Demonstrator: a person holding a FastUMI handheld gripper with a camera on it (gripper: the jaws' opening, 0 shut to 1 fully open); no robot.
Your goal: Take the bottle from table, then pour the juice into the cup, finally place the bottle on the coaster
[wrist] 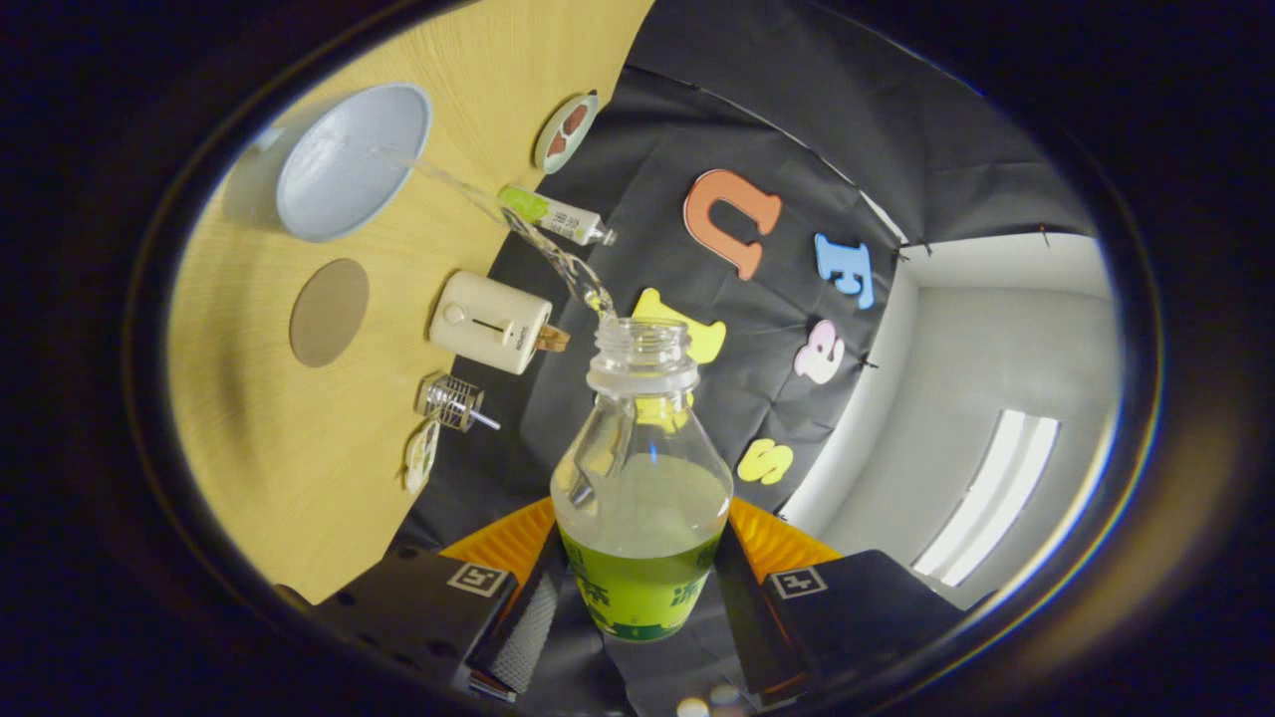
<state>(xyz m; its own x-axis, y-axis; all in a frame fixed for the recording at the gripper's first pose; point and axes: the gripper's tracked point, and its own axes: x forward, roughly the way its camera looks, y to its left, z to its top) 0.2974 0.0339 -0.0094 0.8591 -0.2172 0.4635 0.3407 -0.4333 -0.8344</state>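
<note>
My gripper [637, 588] is shut on a clear plastic bottle [642, 478] with a green label, both fingers pressing its lower body. The bottle is uncapped and tipped over sideways, its open neck [642, 349] pointing away from me. A thin clear stream of juice [518, 224] runs from the mouth across the view into the pale blue cup [351, 159], which stands on the wooden table [269, 448]. Beside the cup lies a round brown coaster [329, 312], flat on the table, with nothing on it.
Along the table's back edge by the black cloth wall stand a cream toaster-like box [491, 322], a small metal wire item [453, 400], a white tube with a green cap [556, 216], a round patterned disc [564, 131] and a small flat card [422, 454].
</note>
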